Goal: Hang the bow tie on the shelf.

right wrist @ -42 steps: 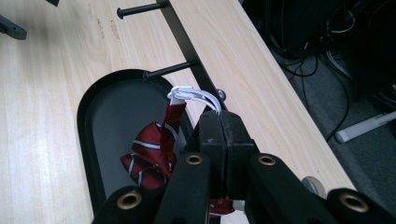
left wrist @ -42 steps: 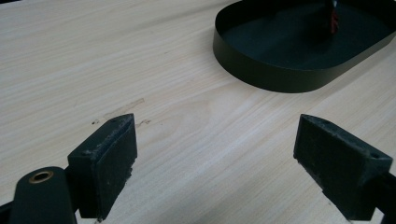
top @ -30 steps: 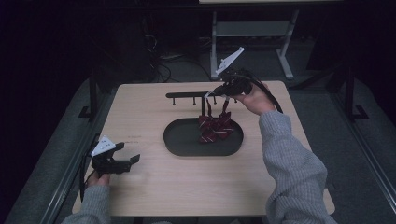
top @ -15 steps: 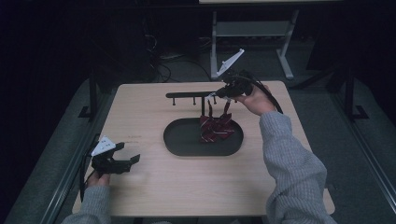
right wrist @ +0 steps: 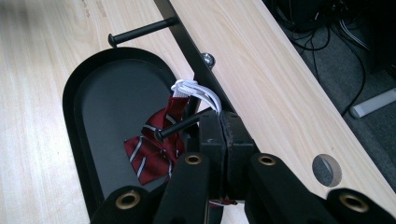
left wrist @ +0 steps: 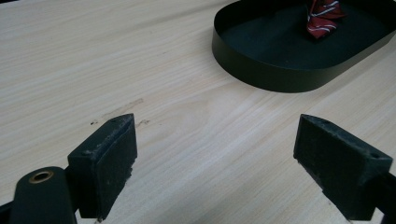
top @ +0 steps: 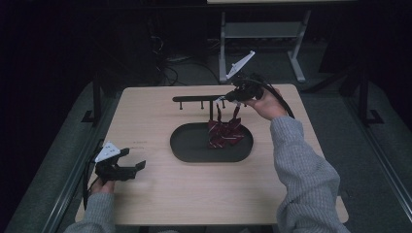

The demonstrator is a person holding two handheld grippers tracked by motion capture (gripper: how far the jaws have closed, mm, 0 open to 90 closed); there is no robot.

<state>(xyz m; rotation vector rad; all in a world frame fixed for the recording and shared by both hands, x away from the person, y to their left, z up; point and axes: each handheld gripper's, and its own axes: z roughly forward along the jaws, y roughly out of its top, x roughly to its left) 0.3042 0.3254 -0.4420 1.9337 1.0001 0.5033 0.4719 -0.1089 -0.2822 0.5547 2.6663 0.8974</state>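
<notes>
One red striped bow tie hangs over a black oval tray, its white loop near a peg of the black rack. Hanging it looks nearly done, though whether the loop sits on the peg is unclear. The right gripper is clamped tight on the tie's band. The left gripper rests wide open and empty on the table, well apart from the tray.
</notes>
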